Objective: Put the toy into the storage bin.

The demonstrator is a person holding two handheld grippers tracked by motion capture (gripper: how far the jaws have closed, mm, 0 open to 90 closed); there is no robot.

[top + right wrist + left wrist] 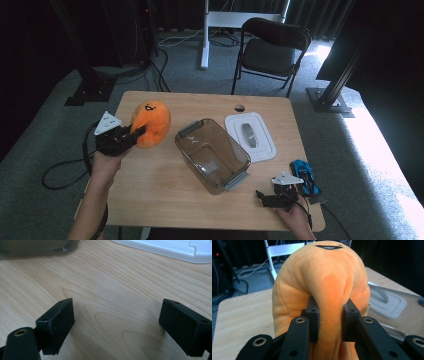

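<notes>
One orange plush toy (151, 122) is hanging above the table's (160, 185) left side, the left gripper (131, 135) pinching a fold of it tightly between its pads. One clear plastic box (212, 155) is sitting mid-table holding nothing, its one white lid (250, 136) lying just beside it. One blue toy car (305, 177) is lying near the right gripper (261, 196), whose jaws are standing wide apart, gripping nothing.

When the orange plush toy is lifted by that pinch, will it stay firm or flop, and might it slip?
The orange plush toy probably flops: the left gripper squeezes a deep fold into it. It looks light for its size. A slip seems unlikely, since the fuzzy fabric bulges around the fingers.
</notes>
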